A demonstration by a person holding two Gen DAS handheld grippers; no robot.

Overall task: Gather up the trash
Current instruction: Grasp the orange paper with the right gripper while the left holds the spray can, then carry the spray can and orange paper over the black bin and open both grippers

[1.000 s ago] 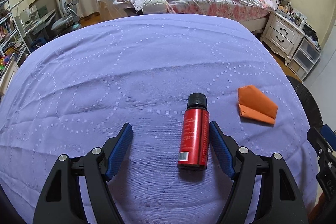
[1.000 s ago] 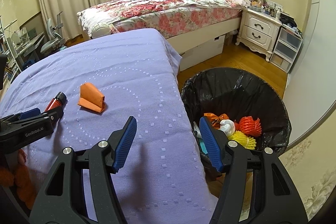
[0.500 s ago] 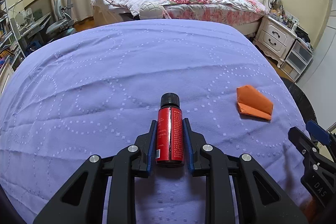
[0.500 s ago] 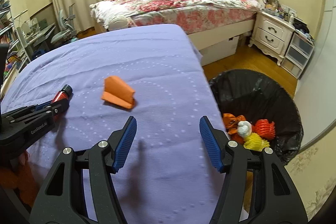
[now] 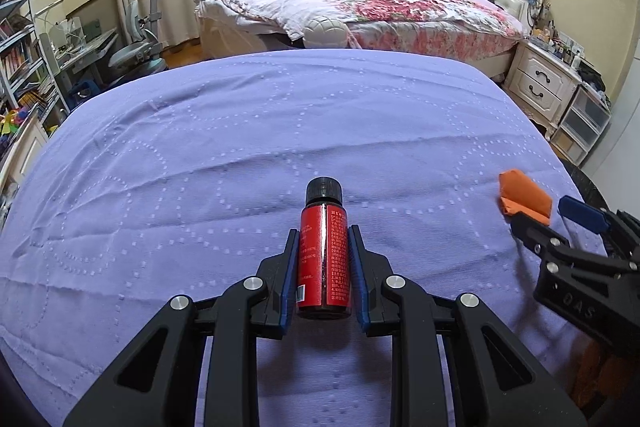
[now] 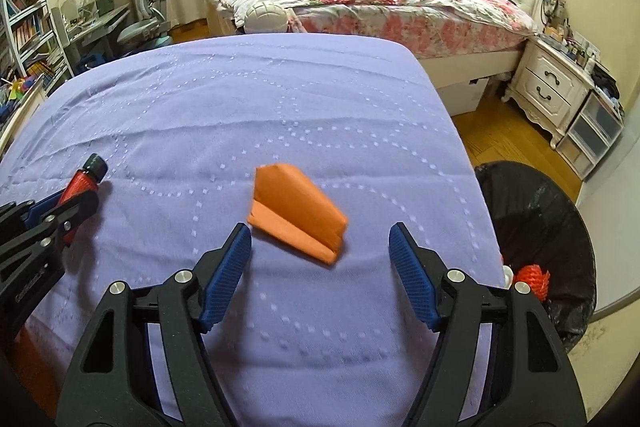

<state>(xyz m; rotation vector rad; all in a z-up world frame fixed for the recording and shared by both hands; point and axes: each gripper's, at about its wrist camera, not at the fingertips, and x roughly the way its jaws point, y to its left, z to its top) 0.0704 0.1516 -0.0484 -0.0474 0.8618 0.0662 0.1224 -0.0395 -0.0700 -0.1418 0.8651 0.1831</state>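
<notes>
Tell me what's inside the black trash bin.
In the black trash bin, only a red net ball and something white beside it show; the purple cloth hides the rest.

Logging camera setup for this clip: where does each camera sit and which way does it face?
Left wrist: on the left gripper, looking down along it over the purple cloth; shut on the red bottle.
Right wrist: on the right gripper, jaws opening, nothing between them, facing the orange paper, the bin at right.
Shared: bottle, paper, cloth, floral bed; each shows the other gripper.
</notes>
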